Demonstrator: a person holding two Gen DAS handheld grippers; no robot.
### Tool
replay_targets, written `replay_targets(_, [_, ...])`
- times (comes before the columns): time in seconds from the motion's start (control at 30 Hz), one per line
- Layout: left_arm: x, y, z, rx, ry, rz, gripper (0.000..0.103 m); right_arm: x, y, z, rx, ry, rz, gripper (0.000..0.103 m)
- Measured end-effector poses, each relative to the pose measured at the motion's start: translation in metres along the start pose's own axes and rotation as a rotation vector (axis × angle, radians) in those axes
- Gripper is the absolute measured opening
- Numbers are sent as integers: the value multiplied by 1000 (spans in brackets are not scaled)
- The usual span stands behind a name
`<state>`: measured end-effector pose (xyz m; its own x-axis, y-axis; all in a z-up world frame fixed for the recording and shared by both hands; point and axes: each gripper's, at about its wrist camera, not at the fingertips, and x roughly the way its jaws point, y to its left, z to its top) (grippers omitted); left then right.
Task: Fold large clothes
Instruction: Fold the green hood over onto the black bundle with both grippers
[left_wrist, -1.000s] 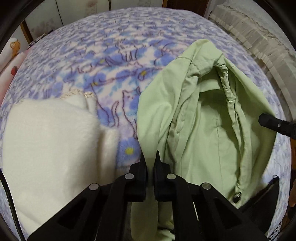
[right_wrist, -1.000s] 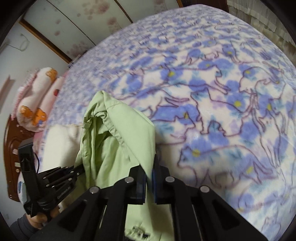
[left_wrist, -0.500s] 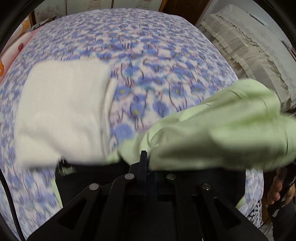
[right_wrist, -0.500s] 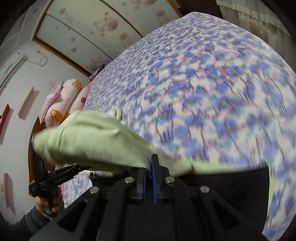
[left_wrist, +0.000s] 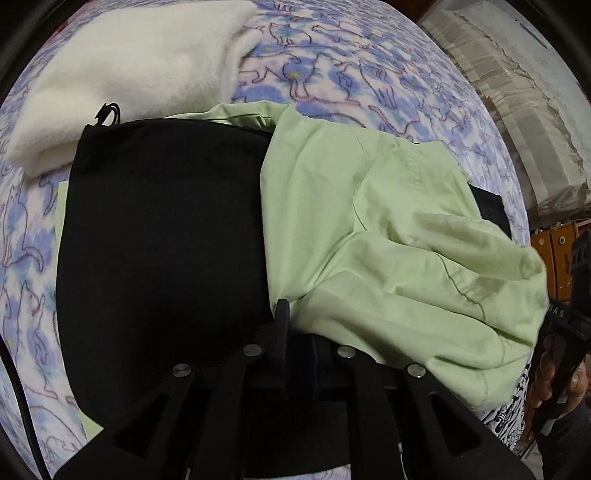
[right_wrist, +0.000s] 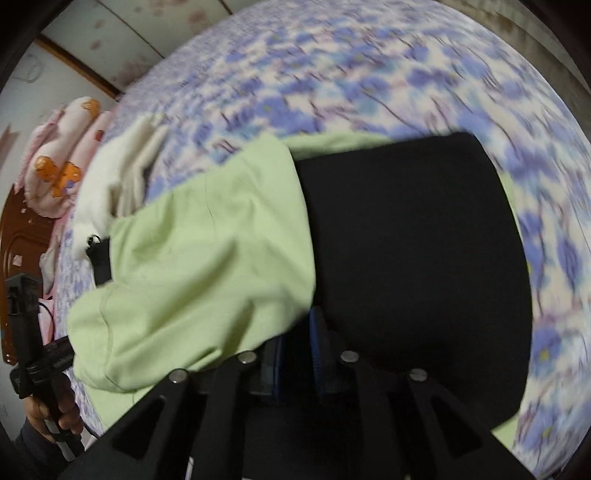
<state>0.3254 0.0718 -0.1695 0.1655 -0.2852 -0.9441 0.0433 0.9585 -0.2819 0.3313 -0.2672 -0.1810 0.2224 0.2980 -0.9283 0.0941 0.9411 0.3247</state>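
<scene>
Green garment (left_wrist: 388, 236) carried across bed (left_wrist: 332, 85) and laid over its own black part (left_wrist: 166, 240), beside white folded blanket (left_wrist: 129, 62); a second ago it lay spread further up bed. Fold judged made.

Left tool (left_wrist: 297, 332): jaws just been opening, gap narrow, green edge at tips, grip apparently released.

Right tool (right_wrist: 297, 332): same, narrow gap, cloth edge draped over tips.

Release judged under way.
</scene>
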Motion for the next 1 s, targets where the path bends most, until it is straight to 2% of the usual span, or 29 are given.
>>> replay_targets(0.03, [1,3,0,-11,18,7,55,-3,-4,-7,1,7,-6,16])
replay_targets(0.07, [-1,8,-5,-32,29,21,68,-7,-6,-13,0,12,-11,20])
replay_targets(0.1, [-5,14,-11,-55,25,21,76,-13,-10,-21,1,17,-18,23])
replay_targets(0.3, [-16,45,-48,-177,81,-84,76,-42,-15,-56,11,76,33,26])
replay_targets(0.47, [-12,39,-73,-224,97,-210,76,-42,8,-79,-25,106,97,33])
replay_targets(0.63, [-7,10,-71,-187,29,-323,76,-18,16,-74,33,82,210,33])
replay_targets(0.73, [6,-3,-63,-187,-12,-357,76,1,11,-67,103,58,283,37])
replay_targets(0.8, [16,-9,-58,-201,-33,-393,75,13,6,-67,123,58,315,37])
replay_targets(0.87, [23,-13,-56,-200,-58,-426,59,22,4,-67,116,57,331,38])
replay_targets(0.9, [27,-15,-56,-194,-69,-435,39,24,3,-68,109,54,342,39])
replay_targets(0.93, [28,-15,-58,-185,-86,-432,29,26,2,-69,98,49,355,39])
replay_targets(1.0, [30,-13,-62,-191,-120,-440,19,28,-1,-70,80,44,379,40])
